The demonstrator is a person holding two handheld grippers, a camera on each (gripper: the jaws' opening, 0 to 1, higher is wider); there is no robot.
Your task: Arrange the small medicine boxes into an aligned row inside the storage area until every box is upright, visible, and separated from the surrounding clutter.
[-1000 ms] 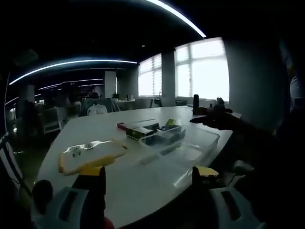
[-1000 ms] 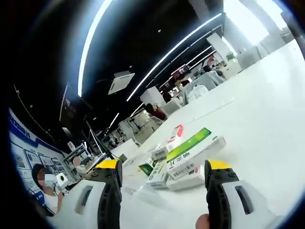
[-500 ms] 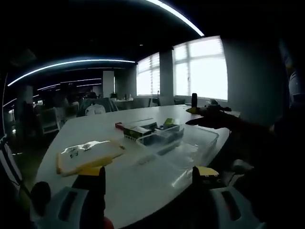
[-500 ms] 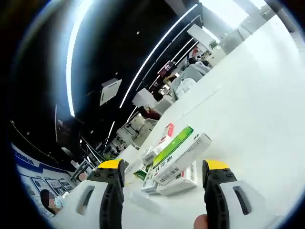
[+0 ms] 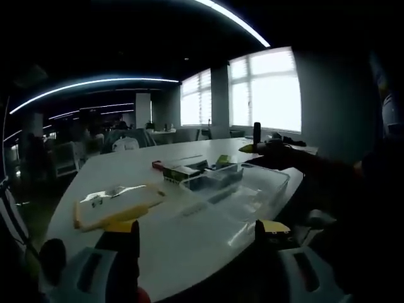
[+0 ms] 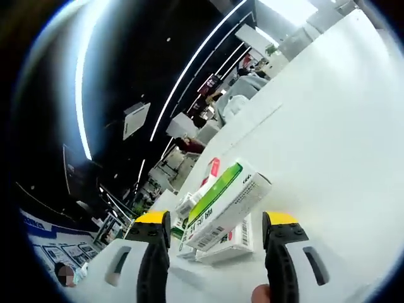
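Note:
A pile of small medicine boxes (image 5: 192,172) lies on the white table (image 5: 189,227), against the far left end of a clear plastic container (image 5: 252,189). In the right gripper view a white box with a green stripe (image 6: 224,199) lies tilted on top of another white box (image 6: 230,240), with a red-and-white box (image 6: 212,169) behind them. My right gripper (image 6: 216,227) is open, close in front of the pile, and the green-striped box shows between its yellow-tipped fingers (image 6: 281,221). The right gripper (image 5: 255,148) also reaches in from the right in the left gripper view. My left gripper (image 5: 197,230) hangs open at the table's near edge.
A flat yellow-edged pad (image 5: 113,203) lies on the table to the left of the container. A dark bottle (image 5: 257,131) stands at the far side near the windows. Chairs and desks fill the dim room behind. A person (image 6: 63,274) stands far off.
My right gripper has moved closer to the pile, so the boxes look larger and sit lower between its fingers. In the left gripper view it has slid left towards the boxes. The left gripper stays put.

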